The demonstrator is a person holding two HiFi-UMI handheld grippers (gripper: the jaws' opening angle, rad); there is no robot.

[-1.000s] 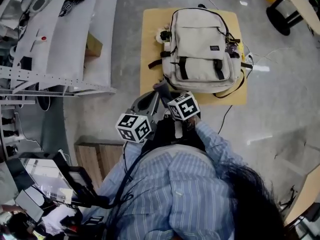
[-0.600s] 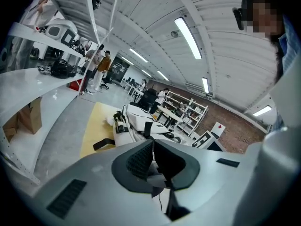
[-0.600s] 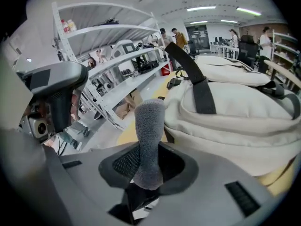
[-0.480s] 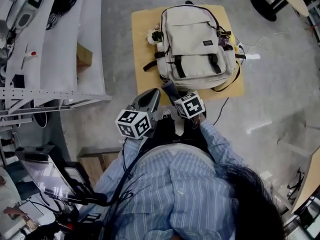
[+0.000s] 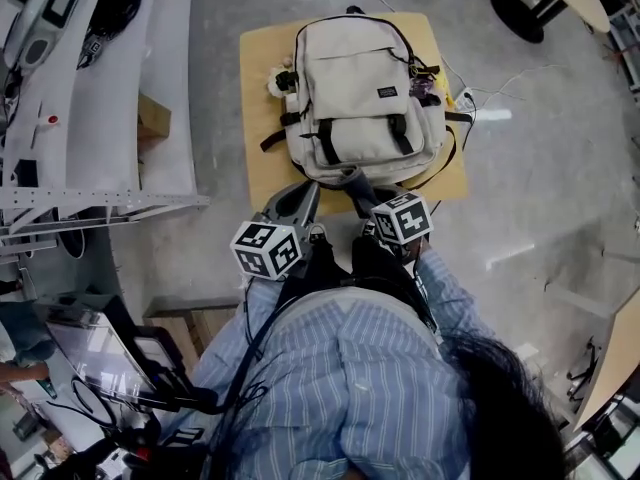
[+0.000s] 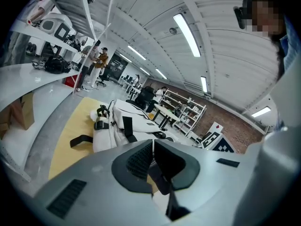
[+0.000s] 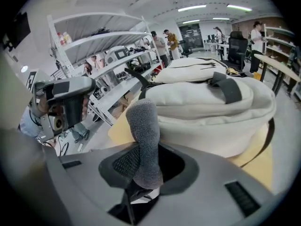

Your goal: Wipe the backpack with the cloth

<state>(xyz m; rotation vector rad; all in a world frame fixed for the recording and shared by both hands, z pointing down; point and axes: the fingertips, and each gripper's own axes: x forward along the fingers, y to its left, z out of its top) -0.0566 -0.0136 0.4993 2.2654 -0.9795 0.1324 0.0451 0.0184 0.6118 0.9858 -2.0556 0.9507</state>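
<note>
A beige backpack (image 5: 358,93) with black straps lies flat on a low tan board (image 5: 256,138). In the right gripper view it fills the space just ahead, backpack (image 7: 211,98). My right gripper (image 5: 352,181) is shut on a rolled grey cloth (image 7: 142,126), whose tip sits at the backpack's near edge; the right gripper (image 7: 148,163) clamps the roll's lower end. Beside it, my left gripper (image 5: 308,193) hovers short of the board. In its own view the left gripper (image 6: 153,149) is shut, pads together, nothing between them, backpack (image 6: 123,122) ahead.
White shelving (image 5: 100,88) with a cardboard box (image 5: 152,116) runs along the left. Cables (image 5: 478,96) trail on the grey floor right of the board. A small plush charm (image 5: 280,80) hangs at the backpack's left side. People stand far off in the room.
The right gripper with the cloth has moved forward and to the right, up to the backpack's near edge. The head view has shifted, so the backpack sits further left.
</note>
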